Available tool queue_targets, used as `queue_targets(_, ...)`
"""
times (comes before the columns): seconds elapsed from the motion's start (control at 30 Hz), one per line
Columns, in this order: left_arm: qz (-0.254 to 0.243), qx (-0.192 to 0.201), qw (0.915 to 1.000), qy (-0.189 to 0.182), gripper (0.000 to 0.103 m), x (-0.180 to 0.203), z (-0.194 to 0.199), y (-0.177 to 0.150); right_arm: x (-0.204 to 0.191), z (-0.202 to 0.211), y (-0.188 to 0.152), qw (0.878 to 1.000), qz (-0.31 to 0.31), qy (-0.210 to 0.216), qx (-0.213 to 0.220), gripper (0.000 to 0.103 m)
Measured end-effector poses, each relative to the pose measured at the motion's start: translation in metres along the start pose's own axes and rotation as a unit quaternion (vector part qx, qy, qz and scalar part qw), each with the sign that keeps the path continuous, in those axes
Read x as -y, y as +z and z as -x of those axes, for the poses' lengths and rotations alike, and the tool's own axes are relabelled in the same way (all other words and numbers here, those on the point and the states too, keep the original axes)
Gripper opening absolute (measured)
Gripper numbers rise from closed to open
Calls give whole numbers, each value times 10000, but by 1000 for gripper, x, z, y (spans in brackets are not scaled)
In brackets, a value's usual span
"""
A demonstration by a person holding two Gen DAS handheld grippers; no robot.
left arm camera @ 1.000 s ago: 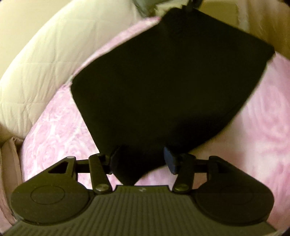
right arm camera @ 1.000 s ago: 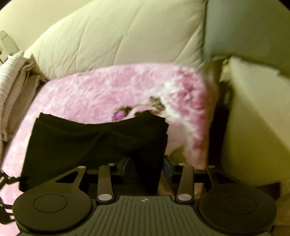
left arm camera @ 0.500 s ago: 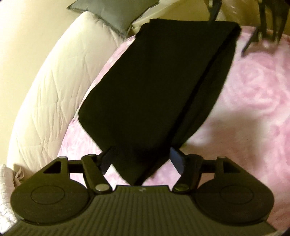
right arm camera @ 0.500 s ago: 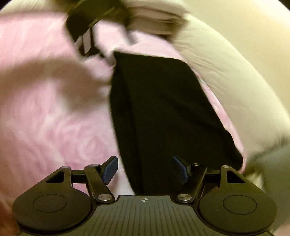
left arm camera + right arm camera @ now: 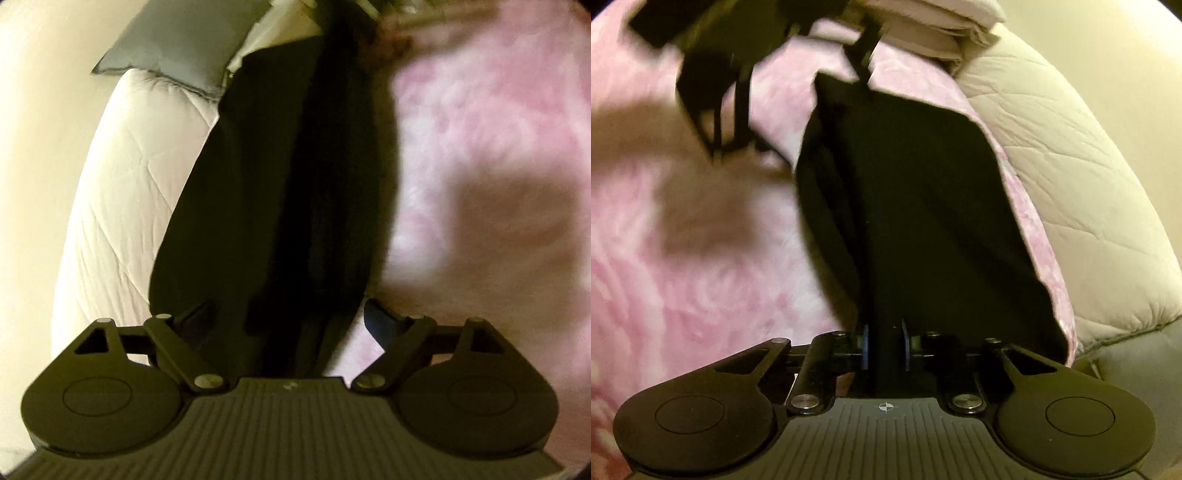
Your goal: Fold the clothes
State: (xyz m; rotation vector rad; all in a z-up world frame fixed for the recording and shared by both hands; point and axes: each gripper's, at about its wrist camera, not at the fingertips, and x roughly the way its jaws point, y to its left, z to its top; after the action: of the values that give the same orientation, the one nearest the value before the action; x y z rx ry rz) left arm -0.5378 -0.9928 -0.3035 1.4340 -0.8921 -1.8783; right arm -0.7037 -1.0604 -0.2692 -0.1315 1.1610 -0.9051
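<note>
**Pink blanket, dark garment stretched between our tools**

Pink fleece blanket [image 5: 683,295] covers the bed beneath us. Nearest, our right tool [image 5: 884,347] is clenched on the black garment [image 5: 923,206], pinning one end. Our left tool [image 5: 288,321] gapes, released, the garment's end lying between its fingers. Beyond lies a cream quilt [image 5: 129,192].

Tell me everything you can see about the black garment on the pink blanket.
The black garment is plain, dark, soft-looking cloth, folded lengthwise into a long panel with layered edges along one side. It lies on the fuzzy pink blanket, close beside the cream quilted cushion. The right gripper is shut on its near edge. In the left wrist view it runs away between the open fingers of the left gripper, which do not visibly pinch it. No print, buttons or label show.
</note>
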Motion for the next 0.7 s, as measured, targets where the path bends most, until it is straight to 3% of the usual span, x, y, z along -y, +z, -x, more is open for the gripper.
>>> queue_targets(0.13, -267, -351, 9987, 252, 76, -7, -28, -7, 18, 23, 3, 10000, -12, -78, 61, 15)
queue_targets(0.2, -17, -416, 9991, -45, 40, -17, -34, -15, 18, 22, -4, 9999, 81, -93, 60, 15)
queue_targets(0.27, 120, -412, 9988, -225, 29, -18, -34, -18, 11, 17, -10, 9998, 195, -79, 39, 16)
queue_targets(0.33, 283, -365, 9985, -278, 26, -20, -33, -20, -5, 9, -14, 9992, 358, -150, -37, 21)
queue_targets(0.37, 363, -347, 9983, -304, 26, -22, -33, -21, -14, 4, -18, 9985, 470, -245, -144, 34)
queue_targets(0.43, 510, -358, 9974, -366, 25, -26, -34, -21, -30, -6, -25, 9959, 701, -499, -263, 49)
queue_targets(0.47, 584, -380, 9968, -400, 25, -29, -35, -22, -36, -12, -29, 9941, 824, -636, -300, 49)
queue_targets(0.53, 625, -383, 9962, -473, 25, -34, -34, -22, -45, -23, -38, 9893, 1072, -886, -440, 49)
queue_targets(0.6, 651, -397, 9957, -526, 25, -39, -32, -21, -35, -23, -40, 9907, 1013, -804, -420, 48)
queue_targets(0.67, 657, -439, 9955, -528, 24, -45, -28, -19, -23, -19, -38, 9926, 938, -620, -447, 18)
queue_targets(0.7, 687, -469, 9951, -530, 24, -49, -25, -17, -17, -15, -35, 9926, 956, -606, -448, 17)
